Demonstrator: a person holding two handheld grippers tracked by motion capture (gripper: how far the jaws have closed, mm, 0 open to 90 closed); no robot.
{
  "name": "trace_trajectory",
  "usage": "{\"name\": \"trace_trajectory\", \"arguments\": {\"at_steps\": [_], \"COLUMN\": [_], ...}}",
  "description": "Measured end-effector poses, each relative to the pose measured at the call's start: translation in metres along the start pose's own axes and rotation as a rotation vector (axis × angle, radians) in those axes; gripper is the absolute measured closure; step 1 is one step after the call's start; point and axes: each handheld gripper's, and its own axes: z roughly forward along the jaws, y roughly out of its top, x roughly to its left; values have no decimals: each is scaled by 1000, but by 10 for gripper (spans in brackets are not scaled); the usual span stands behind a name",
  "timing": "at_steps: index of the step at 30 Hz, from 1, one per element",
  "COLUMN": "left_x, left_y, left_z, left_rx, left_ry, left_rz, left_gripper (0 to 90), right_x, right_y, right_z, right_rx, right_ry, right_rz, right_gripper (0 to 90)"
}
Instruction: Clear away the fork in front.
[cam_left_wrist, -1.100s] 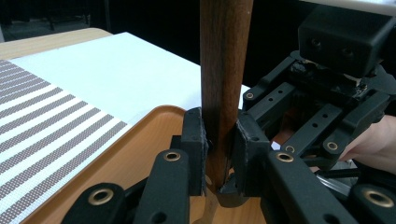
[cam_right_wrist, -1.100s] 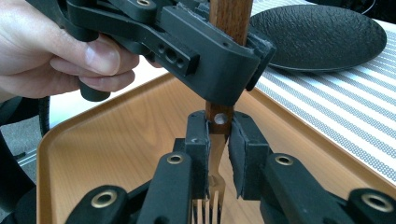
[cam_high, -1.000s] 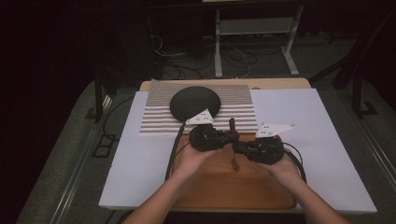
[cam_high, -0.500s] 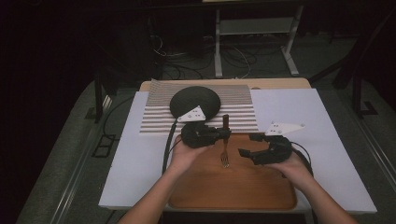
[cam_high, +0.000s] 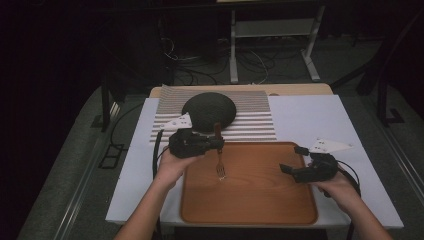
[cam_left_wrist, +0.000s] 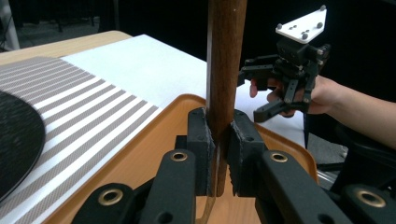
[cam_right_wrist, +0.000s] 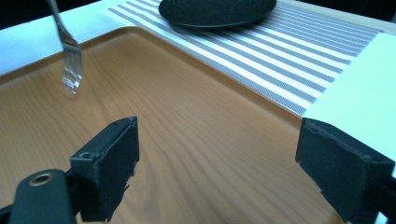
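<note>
While the left tongs (cam_left_wrist: 218, 140) clamp the fork (cam_high: 219, 155) above the tray (cam_high: 260, 210), tines perhaps touching wood, right tongs (cam_right_wrist: 215, 163) wide apart, holding nothing.

Fork (cam_high: 219, 159): wooden handle, metal tines | upright, tines down | clamped by handle in my left gripper (cam_high: 216, 143) | tines seemingly just above tray (cam_high: 260, 200)

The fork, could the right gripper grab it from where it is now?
Probably yes. The right gripper is open over the wooden tray, and bare tray lies between it and the fork. But the left gripper already holds the fork upright by its handle, so only the prong end is free.
</note>
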Motion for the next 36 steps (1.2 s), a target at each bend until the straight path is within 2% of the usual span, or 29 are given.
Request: {"name": "trace_trajectory", "arguments": {"at_steps": [5, 8, 11, 17, 23, 29, 31, 36], "left_x": [2, 1, 0, -5, -9, -3, -2, 9], "left_y": [-4, -8, -13, -19, -28, -37, -38, -42], "left_z": [-17, -25, -31, -41, -51, -50, -50, -47], "left_rx": [8, 16, 22, 35, 48, 78, 79, 95], "left_ry": [0, -1, -8, -17, -17, -16, 1, 107], "left_rz": [-8, -11, -19, -33, -55, -78, -72, -47], "left_gripper": [798, 797, 795, 795, 795, 795, 792, 748], "right_x": [-4, -4, -3, -1, -1, -1, -2, -2], "right_y": [-12, -20, -27, -36, -36, -37, -36, -37], "right_z": [-6, -9, -10, -16, -15, -17, -17, -16], "right_rx": [7, 27, 41, 62, 60, 66, 61, 68], "right_ry": [-13, -32, -56, -69, -75, -85, -87, -84], "right_rz": [4, -14, -22, -23, -18, -29, -28, -33], "right_gripper": [110, 90, 59, 46, 46, 48, 49, 49]}}
